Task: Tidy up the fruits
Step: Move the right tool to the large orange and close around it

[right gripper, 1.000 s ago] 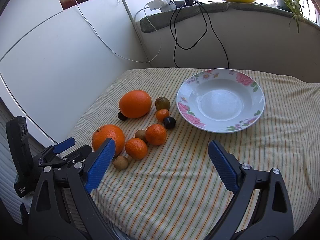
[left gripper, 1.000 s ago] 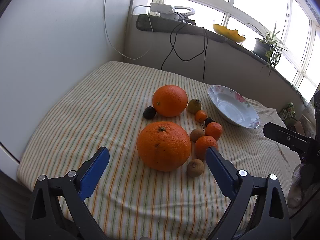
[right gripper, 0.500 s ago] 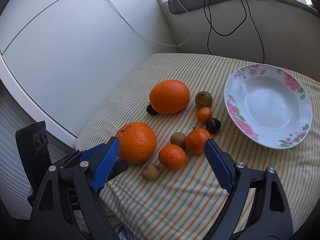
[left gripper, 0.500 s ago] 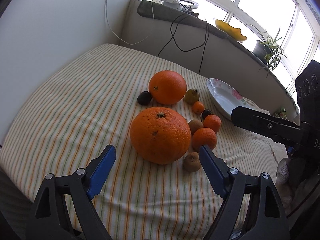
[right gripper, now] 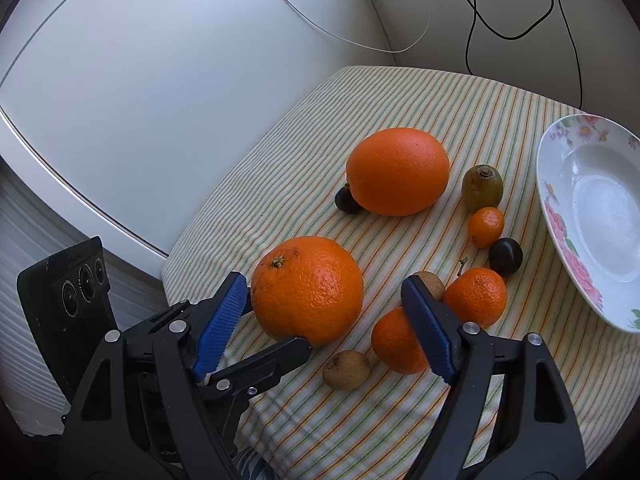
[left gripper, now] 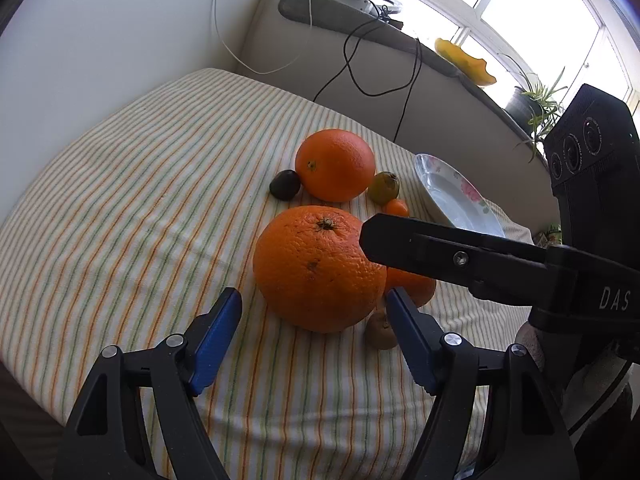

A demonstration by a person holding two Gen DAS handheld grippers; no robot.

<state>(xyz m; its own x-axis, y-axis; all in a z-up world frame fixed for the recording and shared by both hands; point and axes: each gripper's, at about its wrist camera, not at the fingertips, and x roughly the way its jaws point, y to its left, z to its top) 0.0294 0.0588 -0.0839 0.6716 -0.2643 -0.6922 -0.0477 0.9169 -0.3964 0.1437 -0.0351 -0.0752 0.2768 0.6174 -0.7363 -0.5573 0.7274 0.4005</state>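
— Fruit on a striped cloth (left gripper: 132,184): what do the two tools frame?

— Both close on the same piece. The left gripper (left gripper: 314,308) stands spread wide, blue pads apart, with the big orange (left gripper: 318,268) just ahead of its tips and partly between them; neither pad is seen touching the peel. The right gripper (right gripper: 324,296) is likewise agape, its left pad right against the side of that orange (right gripper: 307,288) — contact cannot be confirmed — and its right pad in front of two mandarins (right gripper: 474,296).

— And the rest of the fruit?

— Beyond the big orange, further out from the right tool's tips, sits a second orange (right gripper: 398,171) with a dark plum (right gripper: 346,200) tucked against its left side. To the right of it lie a greenish kiwi (right gripper: 482,185), a tiny kumquat (right gripper: 485,226) and another dark plum (right gripper: 505,256), in a line running back toward the tool. A brown kiwi (right gripper: 346,369) lies just under the right tool's span, near the closer mandarin.

— Where is the dish?

— A flowered plate (right gripper: 560,240), holding nothing, rests at the far right of the right tool's view, apart from the fruit. From the left tool's camera the plate (left gripper: 476,208) shows beyond the black finger of the other gripper, which crosses in from the right.
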